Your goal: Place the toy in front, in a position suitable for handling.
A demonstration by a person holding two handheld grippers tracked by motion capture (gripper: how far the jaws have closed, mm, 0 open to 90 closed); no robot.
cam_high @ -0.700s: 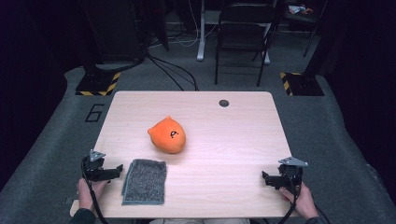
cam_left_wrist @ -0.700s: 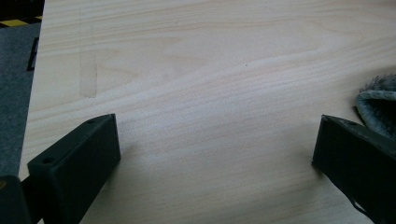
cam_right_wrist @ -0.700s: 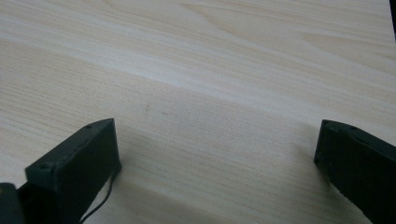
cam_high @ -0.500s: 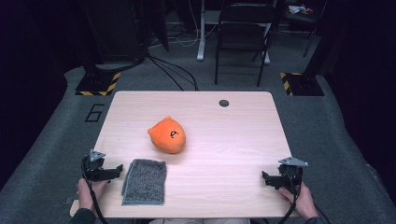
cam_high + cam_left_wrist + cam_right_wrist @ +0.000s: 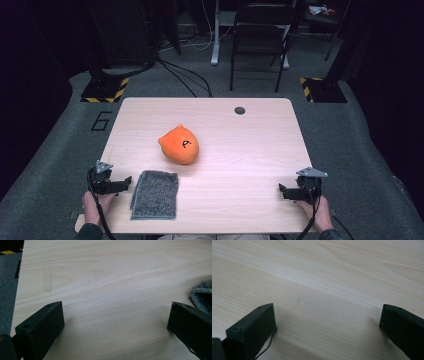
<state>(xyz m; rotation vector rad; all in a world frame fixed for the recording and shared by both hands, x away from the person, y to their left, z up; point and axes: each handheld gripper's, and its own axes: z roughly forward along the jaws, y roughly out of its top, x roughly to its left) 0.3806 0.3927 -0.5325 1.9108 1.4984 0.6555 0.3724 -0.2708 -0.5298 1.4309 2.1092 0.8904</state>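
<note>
An orange round plush toy [image 5: 179,144] with a small black face mark lies near the middle of the light wooden table [image 5: 250,145]. A folded grey cloth [image 5: 155,194] lies flat near the front left; its fuzzy edge [image 5: 202,295] shows at the right of the left gripper view. My left gripper [image 5: 125,183] rests low at the front left, just left of the cloth, open with bare wood between its jaws [image 5: 115,315]. My right gripper [image 5: 283,190] sits at the front right, open over bare wood [image 5: 327,315].
A small dark round hole [image 5: 240,110] sits near the table's far edge. Beyond the table stand a black chair [image 5: 260,40], a desk leg with cables and yellow-black striped floor plates [image 5: 105,90]. Grey carpet surrounds the table.
</note>
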